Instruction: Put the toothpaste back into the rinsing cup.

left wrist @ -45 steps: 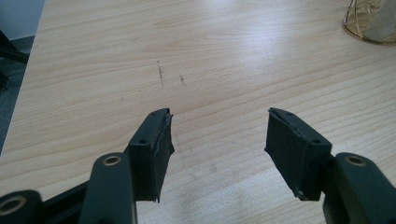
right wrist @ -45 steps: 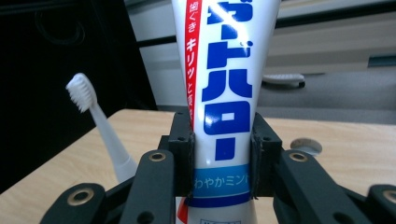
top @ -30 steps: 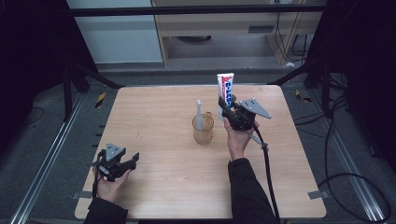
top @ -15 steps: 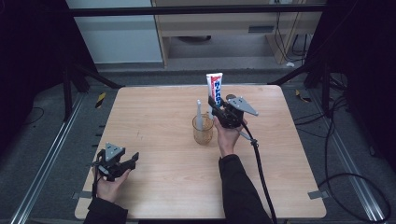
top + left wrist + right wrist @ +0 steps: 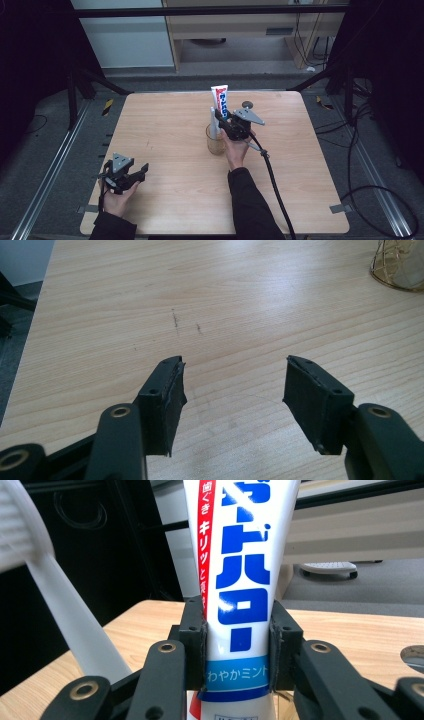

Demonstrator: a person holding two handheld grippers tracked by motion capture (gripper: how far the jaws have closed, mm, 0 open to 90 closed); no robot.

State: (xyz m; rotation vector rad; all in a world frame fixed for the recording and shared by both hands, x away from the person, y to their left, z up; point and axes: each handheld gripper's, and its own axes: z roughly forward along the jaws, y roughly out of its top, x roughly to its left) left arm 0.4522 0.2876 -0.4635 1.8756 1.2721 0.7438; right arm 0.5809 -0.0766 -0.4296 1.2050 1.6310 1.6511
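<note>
The toothpaste tube (image 5: 240,580) is cut off top and bottom.

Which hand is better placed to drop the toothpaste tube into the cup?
The right. Its claw is clamped on the upright toothpaste tube right by the cup holding a toothbrush. The left claw sits open and empty near the table's front-left edge.

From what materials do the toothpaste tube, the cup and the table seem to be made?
Toothpaste tube: probably soft plastic, glossy; printed white, blue and red, with light reflections on it.
Cup: it looks like clear amber-tinted plastic or glass, since the table shows through it; which one I cannot tell.
Table: light wood or wood-look laminate, smooth, with visible grain lines.
</note>
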